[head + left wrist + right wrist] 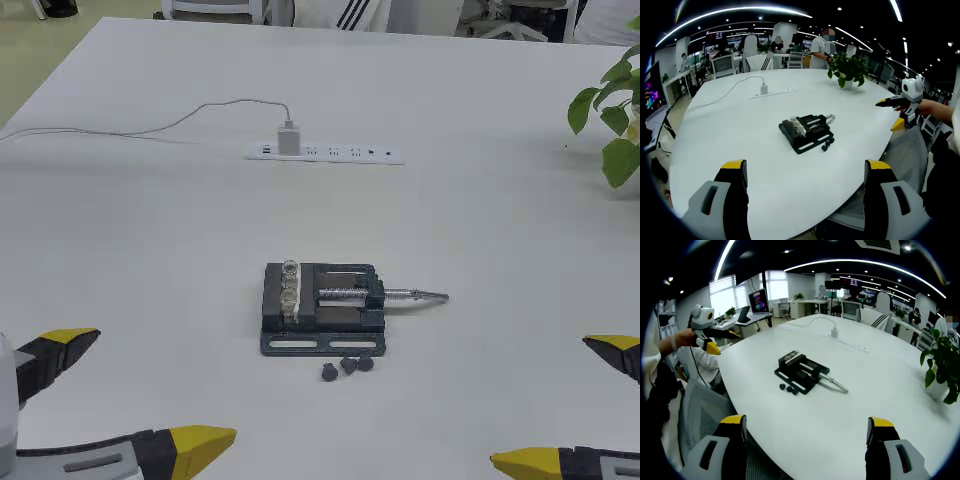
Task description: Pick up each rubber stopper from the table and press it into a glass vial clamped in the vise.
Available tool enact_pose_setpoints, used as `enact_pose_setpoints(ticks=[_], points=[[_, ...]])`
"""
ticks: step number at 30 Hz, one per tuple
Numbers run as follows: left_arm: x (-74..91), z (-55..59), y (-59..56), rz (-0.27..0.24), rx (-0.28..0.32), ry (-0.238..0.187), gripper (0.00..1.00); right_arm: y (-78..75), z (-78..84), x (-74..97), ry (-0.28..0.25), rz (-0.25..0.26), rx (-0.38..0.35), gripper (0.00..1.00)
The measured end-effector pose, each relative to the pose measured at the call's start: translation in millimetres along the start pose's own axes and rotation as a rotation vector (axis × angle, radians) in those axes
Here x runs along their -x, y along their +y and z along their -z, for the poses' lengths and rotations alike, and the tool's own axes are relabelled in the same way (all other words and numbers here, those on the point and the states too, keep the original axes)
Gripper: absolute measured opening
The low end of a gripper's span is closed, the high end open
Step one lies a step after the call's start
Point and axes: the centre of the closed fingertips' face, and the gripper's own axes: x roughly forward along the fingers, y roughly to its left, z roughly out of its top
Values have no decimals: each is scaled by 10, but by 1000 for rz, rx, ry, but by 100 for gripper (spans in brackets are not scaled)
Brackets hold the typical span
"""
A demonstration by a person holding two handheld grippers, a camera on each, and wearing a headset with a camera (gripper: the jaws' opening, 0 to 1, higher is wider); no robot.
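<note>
Yellow-tipped black jaws sit closest. The left gripper point(165, 383) is at the lower-left corner of the head view and the right gripper point(538, 400) is lower right. Both are spread wide w/ nothing between the jaws, and both are well apart from the work. Between them, further back on the white table point(480, 240), stands one dark grey metal bench vise point(322, 308) w/ a silver screw handle pointing right. Clamped at its left end is a short row of clear glass vials point(290, 290), upright, mouths up. There are approx 3–4; the exact count is too small to tell, and their contents can't be made out. Dark grey rubber stoppers point(348, 367) x3 lie loose on the table just in front of the vise base, clustered close together. On the far side is one white power strip point(325, 153) w/ one white charger point(288, 138) plugged in, cable trailing left. One green leafy plant point(612, 115) shows at the right edge.
</note>
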Motion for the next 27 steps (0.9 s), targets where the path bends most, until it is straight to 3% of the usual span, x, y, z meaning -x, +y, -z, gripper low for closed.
enact_pose_setpoints(ticks=[20,27], points=[[-33,-31,-36,-2,-31,-1,93,-21,18,4,-14,30,-2,99],[-68,-68,-47,4,-56,-11,93,42,-30,-87,-12,25,20,98]])
